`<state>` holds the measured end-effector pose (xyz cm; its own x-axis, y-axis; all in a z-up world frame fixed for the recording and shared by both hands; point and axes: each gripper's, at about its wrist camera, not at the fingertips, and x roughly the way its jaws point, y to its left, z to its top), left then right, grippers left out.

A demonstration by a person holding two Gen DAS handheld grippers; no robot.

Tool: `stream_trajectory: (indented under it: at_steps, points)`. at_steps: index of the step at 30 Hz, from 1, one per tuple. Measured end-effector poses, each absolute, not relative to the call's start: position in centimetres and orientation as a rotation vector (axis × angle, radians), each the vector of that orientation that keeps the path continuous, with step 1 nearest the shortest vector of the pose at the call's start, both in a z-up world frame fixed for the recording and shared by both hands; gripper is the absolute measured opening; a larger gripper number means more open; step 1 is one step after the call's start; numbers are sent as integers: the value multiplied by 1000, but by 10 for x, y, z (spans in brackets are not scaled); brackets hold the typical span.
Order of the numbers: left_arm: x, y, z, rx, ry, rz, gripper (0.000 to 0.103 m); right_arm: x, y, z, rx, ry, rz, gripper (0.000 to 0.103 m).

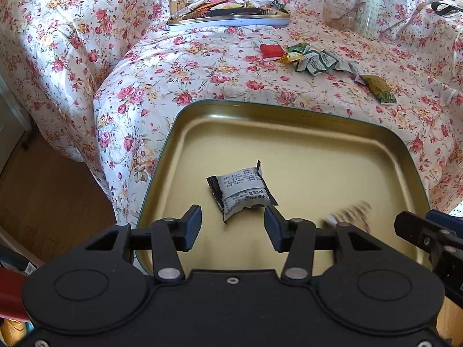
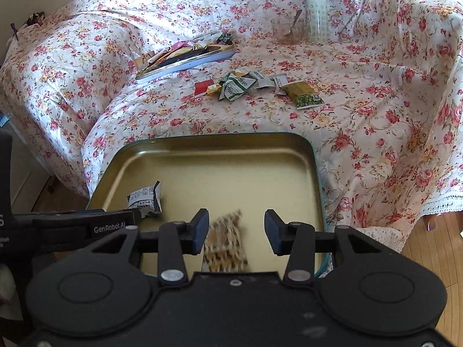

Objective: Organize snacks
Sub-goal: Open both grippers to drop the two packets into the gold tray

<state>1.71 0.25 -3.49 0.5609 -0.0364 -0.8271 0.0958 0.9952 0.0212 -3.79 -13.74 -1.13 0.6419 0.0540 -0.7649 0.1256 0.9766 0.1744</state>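
I'm holding both grippers over the gold tin tray [image 1: 376, 156]. My left gripper [image 1: 233, 225] is hovering with jaws apart — a grey snack packet [image 1: 241, 192] is lying on the tray floor just past them, not gripped. My right gripper [image 2: 236, 228] is also standing open, a blurred brown-patterned wrapper [image 2: 225, 243] beneath it. More snacks [image 2: 246, 85] are sitting on the floral cloth [image 2: 376, 101] — well beyond the tray.

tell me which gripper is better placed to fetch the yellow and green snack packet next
Right, probably. The yellow and green packet lies at the right end of the loose pile on the floral cloth, nearer the right gripper. Both grippers hang open over the gold tin; the left gripper sits farther left.
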Motion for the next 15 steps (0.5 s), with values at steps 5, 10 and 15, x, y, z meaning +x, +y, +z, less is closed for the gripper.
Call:
stream_trajectory:
  at_steps: [5, 10, 15]
  points:
    - [17, 2, -36, 72, 980, -76, 56, -37, -139, -13, 223, 886, -43, 46]
    - [17, 1, -36, 76, 983, -79, 56, -36, -139, -13, 218, 889, -44, 46]
    - [18, 0, -36, 80, 996, -87, 56, -35, -139, -14, 219, 901, -43, 46]
